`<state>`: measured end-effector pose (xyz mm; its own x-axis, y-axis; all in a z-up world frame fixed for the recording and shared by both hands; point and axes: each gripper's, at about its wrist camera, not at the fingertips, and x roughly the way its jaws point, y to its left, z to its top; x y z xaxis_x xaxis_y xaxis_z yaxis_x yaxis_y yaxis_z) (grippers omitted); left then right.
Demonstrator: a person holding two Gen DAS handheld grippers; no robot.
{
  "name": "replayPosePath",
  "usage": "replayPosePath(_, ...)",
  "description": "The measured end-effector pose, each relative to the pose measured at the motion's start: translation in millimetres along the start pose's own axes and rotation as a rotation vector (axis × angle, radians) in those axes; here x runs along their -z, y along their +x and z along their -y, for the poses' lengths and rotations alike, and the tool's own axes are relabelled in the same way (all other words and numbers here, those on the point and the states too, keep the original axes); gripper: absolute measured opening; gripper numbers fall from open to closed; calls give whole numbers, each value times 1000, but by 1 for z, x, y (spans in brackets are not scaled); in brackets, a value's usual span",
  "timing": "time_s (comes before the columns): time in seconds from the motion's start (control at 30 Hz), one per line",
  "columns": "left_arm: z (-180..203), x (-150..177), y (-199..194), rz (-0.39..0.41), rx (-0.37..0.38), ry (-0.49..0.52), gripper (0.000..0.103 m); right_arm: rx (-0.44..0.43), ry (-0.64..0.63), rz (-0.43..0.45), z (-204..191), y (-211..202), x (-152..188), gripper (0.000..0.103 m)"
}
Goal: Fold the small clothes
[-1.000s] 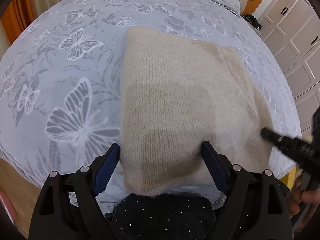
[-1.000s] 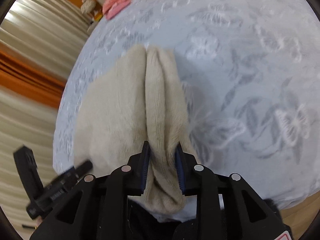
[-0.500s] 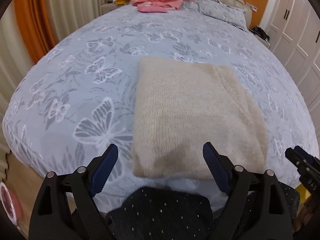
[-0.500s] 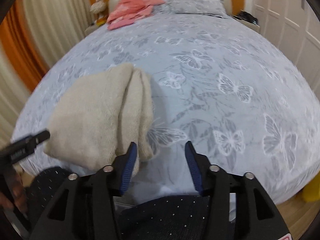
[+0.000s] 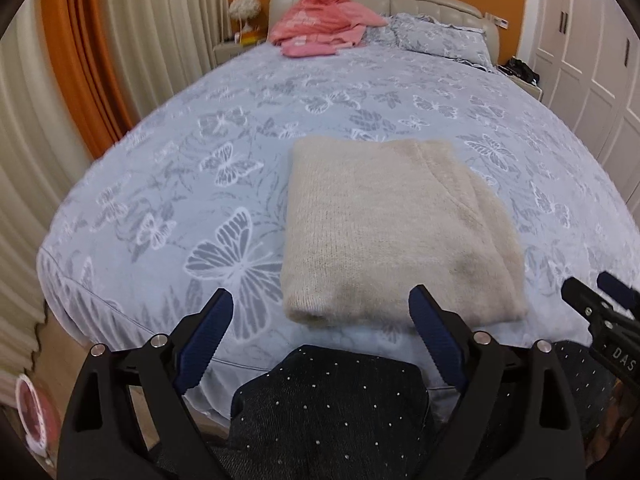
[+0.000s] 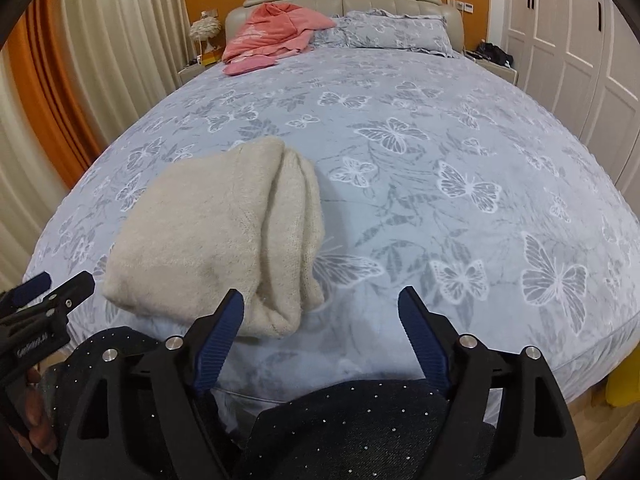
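right wrist view: the right gripper (image 6: pixel 320 312), clamped on the folded sweater (image 6: pixel 216 240) a second ago, is now spread wide and drawn back; the sweater lies left of its fingers. the left gripper (image 5: pixel 320 314) is held open, the sweater just ahead on the bed (image 5: pixel 360 96).

Folded sweater (image 5: pixel 396 236) on bed (image 5: pixel 200 184) near its front edge, garment pile (image 5: pixel 320 24) far behind by headboard (image 5: pixel 424 4)

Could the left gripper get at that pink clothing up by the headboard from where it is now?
Probably not without moving. The pink clothing lies at the far end of the bed, while the open left gripper sits at the near edge by the folded beige sweater.
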<state>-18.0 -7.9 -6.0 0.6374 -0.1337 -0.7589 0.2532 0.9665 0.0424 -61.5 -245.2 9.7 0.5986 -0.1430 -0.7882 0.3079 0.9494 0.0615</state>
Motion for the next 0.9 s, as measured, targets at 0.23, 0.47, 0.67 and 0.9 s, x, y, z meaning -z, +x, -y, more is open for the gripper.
replayPosePath(0.23, 11, 5, -14, 45, -37, 51, 91, -4, 7, 24, -1, -7, 3, 83)
replayPosePath(0.47, -8, 5, -4, -24, 24, -52, 92, -27, 52, -29, 7, 2, 3, 86)
replayPosePath(0.67, -54, -8, 40, -183, 249, -337, 92, -199, 155, -209, 28, 49, -19, 86)
replayPosePath(0.9, -76, -52, 114, -276, 299, -432, 96, -199, 220, -299, 39, 121, -67, 86)
